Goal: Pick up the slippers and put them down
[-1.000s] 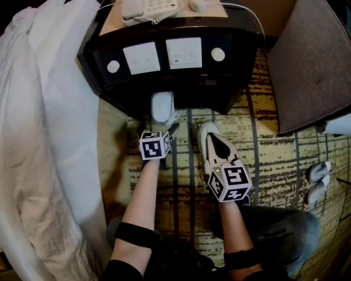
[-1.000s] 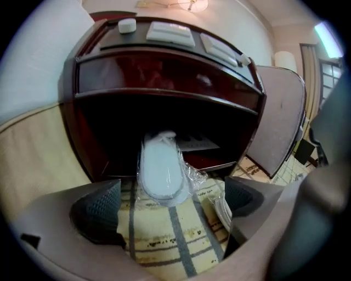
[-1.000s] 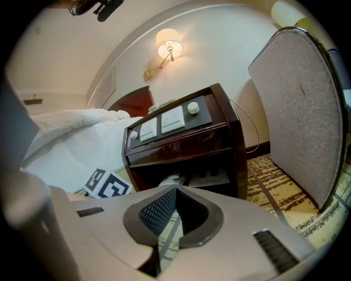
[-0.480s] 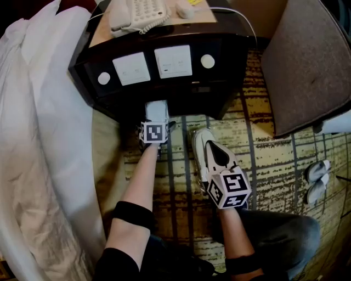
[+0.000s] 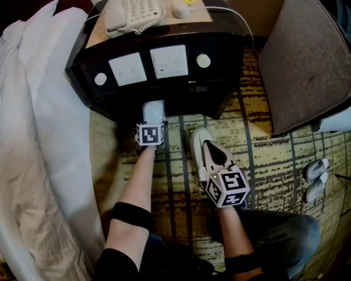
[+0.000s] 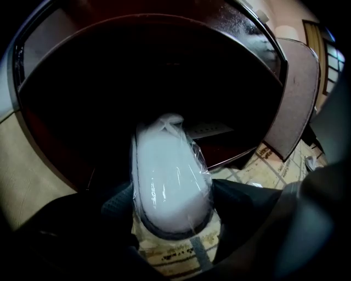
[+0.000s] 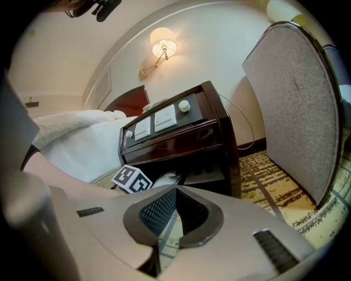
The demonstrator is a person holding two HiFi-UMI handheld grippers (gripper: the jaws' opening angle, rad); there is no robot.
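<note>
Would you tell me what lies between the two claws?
Only bare carpet separates the left claw and right claw in the head view; the left's jaws have just been closing on the wrapped slipper.

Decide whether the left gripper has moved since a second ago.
Yes. The left gripper has moved toward the nightstand, over the wrapped slipper; its fingers have just been closing, with that slipper between them.

Far end of wrapped slipper point(image 6: 171, 186) deep in shadow under nightstand point(image 6: 236, 33); telephone point(image 5: 134, 12) cropped.
</note>
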